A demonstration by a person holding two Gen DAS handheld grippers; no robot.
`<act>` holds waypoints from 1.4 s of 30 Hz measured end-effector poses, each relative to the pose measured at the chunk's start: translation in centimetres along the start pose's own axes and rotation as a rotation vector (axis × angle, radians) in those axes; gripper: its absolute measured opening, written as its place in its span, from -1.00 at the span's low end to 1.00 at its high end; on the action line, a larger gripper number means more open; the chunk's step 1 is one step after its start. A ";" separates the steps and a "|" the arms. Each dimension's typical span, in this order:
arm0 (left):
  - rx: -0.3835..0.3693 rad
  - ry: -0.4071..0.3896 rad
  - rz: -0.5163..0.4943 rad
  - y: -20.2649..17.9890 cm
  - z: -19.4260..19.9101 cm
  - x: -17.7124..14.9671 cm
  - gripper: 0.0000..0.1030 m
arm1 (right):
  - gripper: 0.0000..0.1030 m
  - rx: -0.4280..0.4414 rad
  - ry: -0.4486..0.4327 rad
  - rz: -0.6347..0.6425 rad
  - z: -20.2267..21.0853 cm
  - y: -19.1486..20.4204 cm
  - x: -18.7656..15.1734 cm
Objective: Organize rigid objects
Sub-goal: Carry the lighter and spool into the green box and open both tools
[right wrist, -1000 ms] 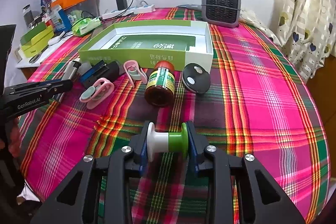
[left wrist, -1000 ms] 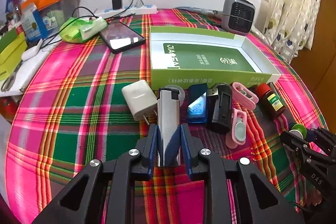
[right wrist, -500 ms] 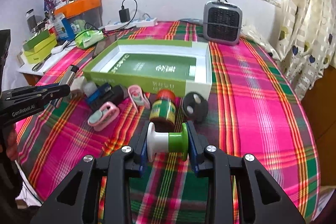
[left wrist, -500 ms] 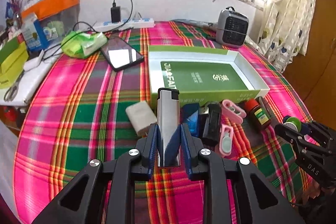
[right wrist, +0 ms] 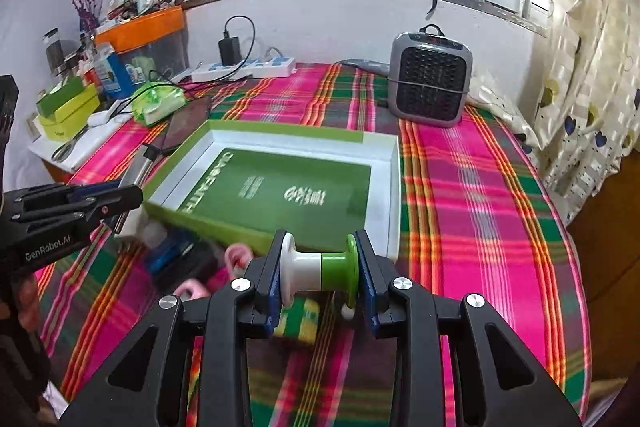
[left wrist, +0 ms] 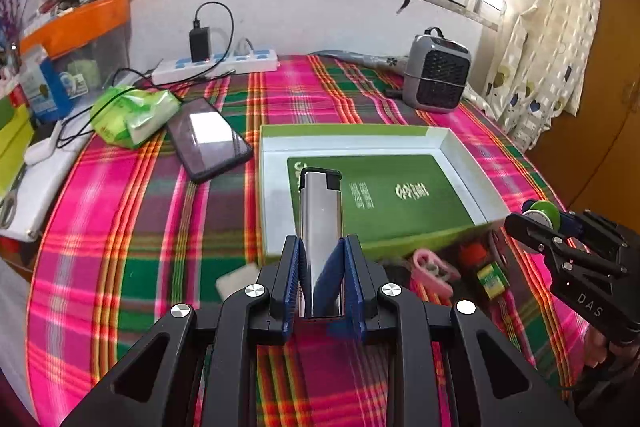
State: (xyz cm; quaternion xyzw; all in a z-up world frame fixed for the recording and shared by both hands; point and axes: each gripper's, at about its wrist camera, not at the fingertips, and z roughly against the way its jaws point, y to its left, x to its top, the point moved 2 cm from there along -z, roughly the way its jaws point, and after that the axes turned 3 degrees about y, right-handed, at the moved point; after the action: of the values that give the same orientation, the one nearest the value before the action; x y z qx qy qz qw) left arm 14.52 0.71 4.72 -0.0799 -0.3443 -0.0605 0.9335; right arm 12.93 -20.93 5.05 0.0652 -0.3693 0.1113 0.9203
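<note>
Lighter [left wrist: 320,227] clamped lengthwise in left gripper [left wrist: 322,285], held above box [left wrist: 276,187] near edge, likely for drop-in | spool [right wrist: 319,269] pinched by flanges in right gripper [right wrist: 319,279], near box front-right corner | loose items on table [right wrist: 480,187] outside box

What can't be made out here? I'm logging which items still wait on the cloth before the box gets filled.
- Left wrist view: the white block and pink clip are blurred and partly behind the left gripper.
- Right wrist view: the blue and black items are smeared by motion.
- Right wrist view: the bottle sits hidden behind the spool and right gripper.
</note>
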 end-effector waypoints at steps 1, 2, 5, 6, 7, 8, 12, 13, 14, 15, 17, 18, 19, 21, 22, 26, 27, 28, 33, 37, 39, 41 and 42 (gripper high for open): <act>0.002 0.003 0.001 0.0 -0.2 0.3 -0.58 | -0.36 -0.002 0.004 0.000 -0.5 -0.2 0.5; 0.000 0.000 -0.002 -0.1 -0.4 0.6 -0.58 | -0.36 -0.005 0.007 0.000 -0.9 -0.3 0.8; 0.003 0.000 -0.005 -0.1 -1.3 1.8 -0.58 | -0.36 -0.008 0.016 0.001 -2.0 -0.6 1.7; -0.002 0.004 0.002 0.0 -1.7 2.2 -0.58 | -0.36 -0.008 0.017 0.002 -2.2 -0.6 2.0; -0.001 0.009 0.007 0.1 -2.1 2.5 -0.58 | -0.36 -0.007 0.020 0.006 -2.7 -0.7 2.3; 0.004 0.011 0.006 0.0 -2.4 2.7 -0.58 | -0.36 -0.007 0.022 0.005 -3.0 -0.7 2.5; 0.004 0.024 -0.002 0.1 -3.8 3.8 -0.58 | -0.36 -0.003 0.040 0.012 -4.3 -0.9 3.5; 0.005 0.029 0.000 0.2 -4.1 4.0 -0.58 | -0.36 -0.003 0.045 0.015 -4.7 -1.0 3.7; 0.010 0.032 0.000 0.2 -4.3 4.2 -0.58 | -0.36 -0.002 0.050 0.017 -5.0 -1.1 3.9; 0.011 0.033 0.000 0.2 -4.7 4.3 -0.58 | -0.36 0.000 0.054 0.017 -5.3 -1.2 4.1; 0.014 0.042 0.005 0.3 -5.3 4.4 -0.58 | -0.36 -0.002 0.066 0.013 -6.0 -1.4 4.4; 0.011 0.043 0.000 0.3 -5.5 4.4 -0.58 | -0.36 0.000 0.068 0.013 -6.2 -1.5 4.5; 0.014 0.049 -0.002 0.3 -5.8 4.4 -0.58 | -0.36 0.001 0.074 0.012 -6.5 -1.5 4.7; 0.016 0.062 0.004 0.4 -6.2 4.4 -0.58 | -0.36 0.000 0.086 0.014 -7.1 -1.6 4.8; 0.012 0.066 0.007 0.5 -6.4 4.4 -0.58 | -0.36 0.001 0.094 0.014 -7.4 -1.7 4.9; 0.015 0.079 0.014 0.7 -6.9 4.4 -0.58 | -0.36 0.004 0.123 0.008 -8.8 -2.0 5.1; 0.013 0.080 0.016 0.7 -7.0 4.4 -0.58 | -0.36 0.001 0.127 0.008 -9.0 -2.0 5.1; 0.014 0.082 0.019 0.8 -7.1 4.4 -0.58 | -0.36 0.000 0.133 0.011 -9.2 -2.1 5.1; 0.018 0.089 0.024 1.0 -7.5 4.5 -0.58 | -0.36 -0.008 0.158 0.018 -10.2 -2.4 5.1; 0.016 0.102 0.022 0.9 -7.9 4.4 -0.58 | -0.36 -0.013 0.173 0.023 -10.8 -2.5 5.1; 0.013 0.106 0.020 0.9 -8.1 4.4 -0.58 | -0.36 -0.015 0.179 0.029 -11.0 -2.5 5.1; 0.016 0.112 0.023 1.0 -8.2 4.3 -0.58 | -0.36 -0.012 0.184 0.032 -11.3 -2.4 5.1; 0.016 0.114 0.024 1.0 -8.3 4.4 -0.58 | -0.36 -0.009 0.185 0.033 -11.4 -2.4 5.1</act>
State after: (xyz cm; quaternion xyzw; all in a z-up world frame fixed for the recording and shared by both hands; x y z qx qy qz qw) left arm 23.21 -0.15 1.25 -0.0728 -0.2900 -0.0511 0.9529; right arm 24.68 -20.12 0.27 0.0444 -0.2841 0.1302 0.9489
